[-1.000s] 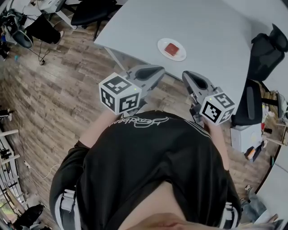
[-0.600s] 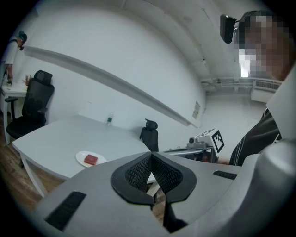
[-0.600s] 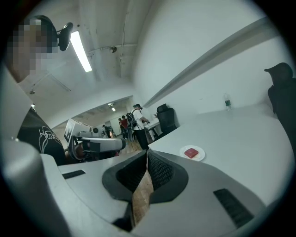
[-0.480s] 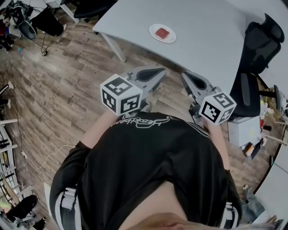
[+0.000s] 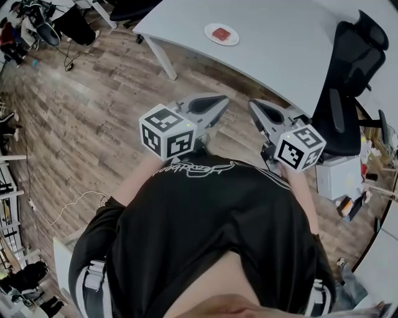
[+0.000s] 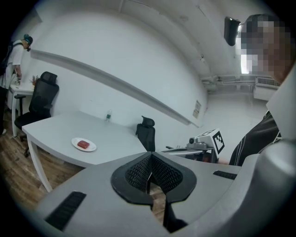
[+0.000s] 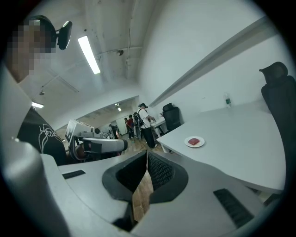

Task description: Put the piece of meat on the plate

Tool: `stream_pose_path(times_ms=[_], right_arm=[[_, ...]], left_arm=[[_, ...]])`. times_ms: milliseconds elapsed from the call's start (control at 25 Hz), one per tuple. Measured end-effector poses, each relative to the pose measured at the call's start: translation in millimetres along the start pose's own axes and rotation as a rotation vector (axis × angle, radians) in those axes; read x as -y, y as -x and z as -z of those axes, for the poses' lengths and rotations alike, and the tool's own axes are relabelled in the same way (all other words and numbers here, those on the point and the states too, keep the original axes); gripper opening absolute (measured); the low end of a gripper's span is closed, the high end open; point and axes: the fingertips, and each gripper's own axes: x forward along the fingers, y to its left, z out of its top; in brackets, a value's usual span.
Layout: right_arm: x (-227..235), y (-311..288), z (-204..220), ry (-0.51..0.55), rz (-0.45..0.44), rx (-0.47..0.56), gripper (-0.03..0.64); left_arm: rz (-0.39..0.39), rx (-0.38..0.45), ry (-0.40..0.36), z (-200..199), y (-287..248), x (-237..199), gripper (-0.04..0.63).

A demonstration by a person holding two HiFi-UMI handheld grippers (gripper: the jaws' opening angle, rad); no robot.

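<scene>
Meat on plate, on tbl.

At the head view's top edge the bench and a black chair are cut off. The hands carrying the left claw and right claw are hidden behind them. The bottle is too small to read, and the distant people are mere specks.
</scene>
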Motion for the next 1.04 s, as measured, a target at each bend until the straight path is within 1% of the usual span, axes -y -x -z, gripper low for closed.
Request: stream_pose_path(times_ms=[320, 800, 1040], right_arm=[[-13.3, 24.9, 19.7, 0.010, 0.004, -0.003, 0.012], [-30.5, 50.4, 23.9, 0.044, 0.012, 0.012, 0.012], [-37.6, 58.2, 28.0, 0.041, 0.010, 0.012, 0.012]], left_arm=[[-0.010, -0.005, 0.002, 18.8, 5.8, 25.8, 0.008], [-0.009, -0.002, -0.034, 24.6, 15.6, 57.0, 0.008], [-0.013, -0.006, -0.035, 29.9, 19.8, 65.9, 0.008]])
